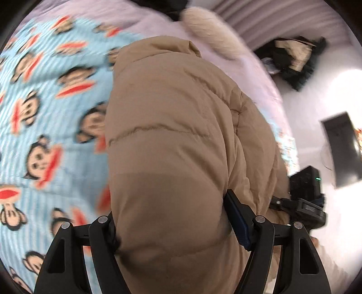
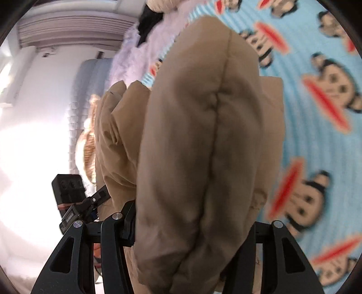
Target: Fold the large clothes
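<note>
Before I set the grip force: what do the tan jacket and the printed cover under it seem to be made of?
The tan jacket looks like a padded puffer: smooth, matte woven shell, likely synthetic, with stitched quilt lines and puffy bulges. Both the left tongs and the right tongs pinch it. The monkey-print cover looks like soft ribbed or striped cloth; blur leaves the fibre open.

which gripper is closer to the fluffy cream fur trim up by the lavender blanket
Hard to call; the left gripper seems nearer. Clamped on the tan puffer jacket, it has the fur trim just beyond the jacket. For the right gripper, only a sliver of trim shows at the frame's top.
</note>
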Demonstrator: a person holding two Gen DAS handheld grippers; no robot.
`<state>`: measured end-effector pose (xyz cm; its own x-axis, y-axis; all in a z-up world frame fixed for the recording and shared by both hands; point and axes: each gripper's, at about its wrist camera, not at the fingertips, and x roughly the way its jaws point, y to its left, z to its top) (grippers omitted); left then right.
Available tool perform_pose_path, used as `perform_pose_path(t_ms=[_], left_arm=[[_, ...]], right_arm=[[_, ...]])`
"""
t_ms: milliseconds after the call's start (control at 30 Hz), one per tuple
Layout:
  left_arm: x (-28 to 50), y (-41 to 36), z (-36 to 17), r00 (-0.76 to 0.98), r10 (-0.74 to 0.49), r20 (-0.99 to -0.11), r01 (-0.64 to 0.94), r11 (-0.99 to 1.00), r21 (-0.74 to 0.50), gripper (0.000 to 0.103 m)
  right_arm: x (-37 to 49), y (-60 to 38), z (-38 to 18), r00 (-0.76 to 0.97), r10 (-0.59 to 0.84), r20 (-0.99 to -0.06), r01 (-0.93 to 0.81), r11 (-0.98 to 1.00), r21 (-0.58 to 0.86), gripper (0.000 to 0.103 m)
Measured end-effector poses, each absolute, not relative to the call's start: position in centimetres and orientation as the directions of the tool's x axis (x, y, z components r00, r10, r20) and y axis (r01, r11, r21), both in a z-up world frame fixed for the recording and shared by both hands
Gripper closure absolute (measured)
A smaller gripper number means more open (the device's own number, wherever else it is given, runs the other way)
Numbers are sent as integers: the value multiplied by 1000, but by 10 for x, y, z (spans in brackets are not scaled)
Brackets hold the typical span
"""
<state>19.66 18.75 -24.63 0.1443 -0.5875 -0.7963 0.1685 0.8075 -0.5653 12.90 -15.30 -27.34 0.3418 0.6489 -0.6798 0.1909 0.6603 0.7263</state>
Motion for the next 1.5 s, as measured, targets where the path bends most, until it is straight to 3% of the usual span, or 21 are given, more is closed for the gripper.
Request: perform_pose_path(t_ms=[133,267,333,467,500,567,667,767,833,1033,1300,1500], left_arm=[[200,216,-269,131,-592,-796,111,806,-581,28],[197,233,-231,222,-551,-804,206,833,-513,28],[205,238,-208,273,-560,-782,268,825,-497,28],[240,209,-181,323,-575,-752,329,813,-480,28],[247,194,-181,333,-565,-755,333,820,-466,28],[265,167,-188,335,-538,-774,333,836,-437,28],[277,130,-211,324,-482,-814,316,866,-386,28],[274,96,-225,314,-450,-836,347,874,-340,28],[267,72,-230,310,-427,-849,392,871,-296,28],[257,43,-234,326,-349,-879,445,877,-183,28],[195,126,-174,337,-419,-843,449,859,-247,28],[125,166,-204,262,-323,-909,405,892,-200,26]], right_arm=[[140,-134,-286,298,565,-769,276,721,636,36],[113,-144,-242,347,365,-864,315,822,474,34],[88,-154,-203,458,289,-841,337,819,465,34],[71,-141,-177,526,386,-758,267,772,577,43],[72,-133,-180,506,406,-761,254,773,581,47],[75,-116,-192,446,433,-783,216,797,564,64],[75,-86,-215,347,417,-840,149,860,488,77],[58,-72,-239,278,250,-928,112,951,289,79],[45,-82,-253,265,201,-943,159,955,249,79],[27,-105,-287,282,238,-929,267,911,314,80],[30,-88,-276,282,246,-927,280,903,325,77],[10,-87,-252,310,209,-927,278,913,298,77]])
